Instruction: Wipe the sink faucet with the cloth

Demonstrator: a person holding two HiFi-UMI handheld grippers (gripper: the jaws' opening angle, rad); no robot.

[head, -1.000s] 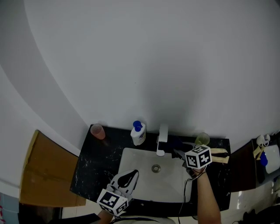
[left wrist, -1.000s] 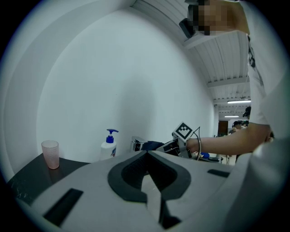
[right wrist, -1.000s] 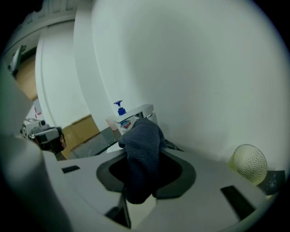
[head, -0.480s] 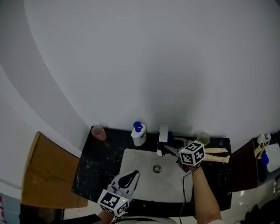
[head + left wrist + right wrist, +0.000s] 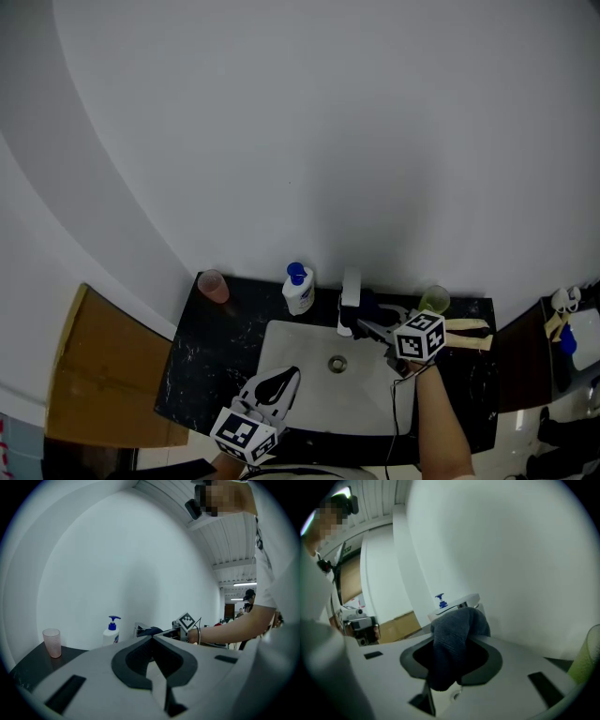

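Centrally, the faucet (image 5: pixel 349 298) stands at the back rim of the sink (image 5: pixel 292 370), its spout running from the wall out toward the basin. The dark cloth (image 5: pixel 368 306) is bunched just against its right side, pinched between the closed jaws of the right tool (image 5: pixel 366 323), which points left and slightly back at the faucet, so this arm is much the nearer. The left tool (image 5: pixel 279 377) hovers over the sink's front edge, well apart, jaws together and holding nothing. In the right gripper view the cloth covers much of the faucet body, and I cannot tell whether it actually presses on the metal. A soap bottle (image 5: pixel 298 289) stands just left on the tabletop (image 5: pixel 202 361).
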